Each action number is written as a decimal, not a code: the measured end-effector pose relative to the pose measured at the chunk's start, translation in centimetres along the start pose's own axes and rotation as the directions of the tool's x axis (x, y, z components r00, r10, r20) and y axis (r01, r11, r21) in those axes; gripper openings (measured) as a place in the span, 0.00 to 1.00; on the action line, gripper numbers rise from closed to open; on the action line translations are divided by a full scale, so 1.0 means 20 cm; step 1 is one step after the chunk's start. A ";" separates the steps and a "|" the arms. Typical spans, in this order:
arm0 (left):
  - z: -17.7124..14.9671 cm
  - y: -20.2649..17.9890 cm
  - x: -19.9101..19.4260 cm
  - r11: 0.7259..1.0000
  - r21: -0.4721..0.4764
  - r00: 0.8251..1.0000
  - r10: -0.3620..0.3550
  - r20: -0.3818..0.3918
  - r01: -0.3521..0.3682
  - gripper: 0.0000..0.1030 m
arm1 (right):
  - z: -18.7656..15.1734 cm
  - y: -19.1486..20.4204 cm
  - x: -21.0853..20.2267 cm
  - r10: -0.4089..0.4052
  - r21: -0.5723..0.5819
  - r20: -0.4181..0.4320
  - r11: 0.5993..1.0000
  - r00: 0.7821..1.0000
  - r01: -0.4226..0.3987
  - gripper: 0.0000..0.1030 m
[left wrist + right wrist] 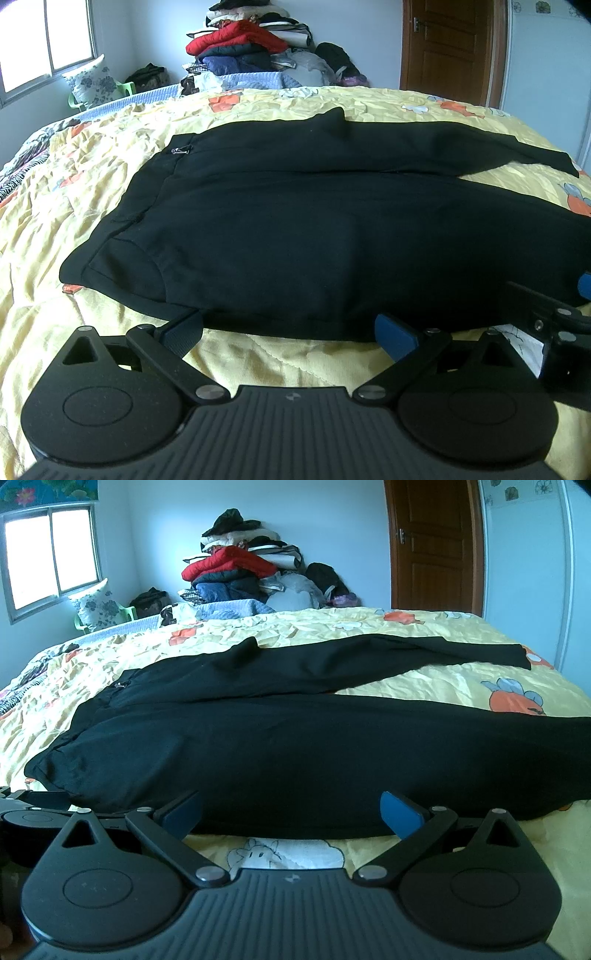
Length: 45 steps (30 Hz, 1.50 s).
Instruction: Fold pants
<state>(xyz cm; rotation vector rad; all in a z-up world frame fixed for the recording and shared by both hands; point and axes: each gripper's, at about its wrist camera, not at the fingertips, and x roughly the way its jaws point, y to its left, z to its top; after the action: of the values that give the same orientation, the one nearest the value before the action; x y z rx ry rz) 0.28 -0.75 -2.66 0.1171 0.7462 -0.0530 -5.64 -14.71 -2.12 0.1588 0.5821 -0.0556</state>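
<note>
Black pants (295, 229) lie spread flat on a yellow patterned bedspread (92, 192), waistband to the left, both legs running off to the right. My left gripper (291, 328) is open at the near edge of the pants, its blue pads (397, 336) just at the hem of the fabric with nothing between them. In the right wrist view the same pants (314, 749) fill the middle. My right gripper (291, 812) is also open at their near edge, further along the near leg. The right gripper's body (554, 325) shows at the right of the left wrist view.
A tall pile of clothes and jackets (251, 48) is stacked beyond the far side of the bed. A floral pillow on a green chair (92, 83) stands under the window. A wooden door (432, 546) is at the back right. The bedspread (461, 686) stretches wide around the pants.
</note>
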 end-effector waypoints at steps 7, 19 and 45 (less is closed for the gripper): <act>0.00 0.00 0.00 1.000 0.000 1.000 0.000 0.000 0.000 0.98 | -0.01 0.01 0.00 0.006 -0.002 -0.001 1.000 1.000 -0.006 1.00; 0.00 0.01 -0.01 1.000 -0.004 1.000 -0.007 0.007 0.007 0.98 | 0.03 0.01 0.01 0.052 -0.038 -0.006 0.998 0.999 -0.052 1.00; 0.39 0.49 0.16 0.980 -0.193 0.998 0.057 0.028 -0.050 0.97 | 1.08 0.04 1.28 0.483 -0.278 -0.276 0.788 0.831 -0.550 0.99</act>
<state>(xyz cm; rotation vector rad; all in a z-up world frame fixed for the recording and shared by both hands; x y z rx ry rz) 8.76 7.94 1.80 -0.0480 0.7102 0.0687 27.58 -17.74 1.57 -0.0266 0.7138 0.6103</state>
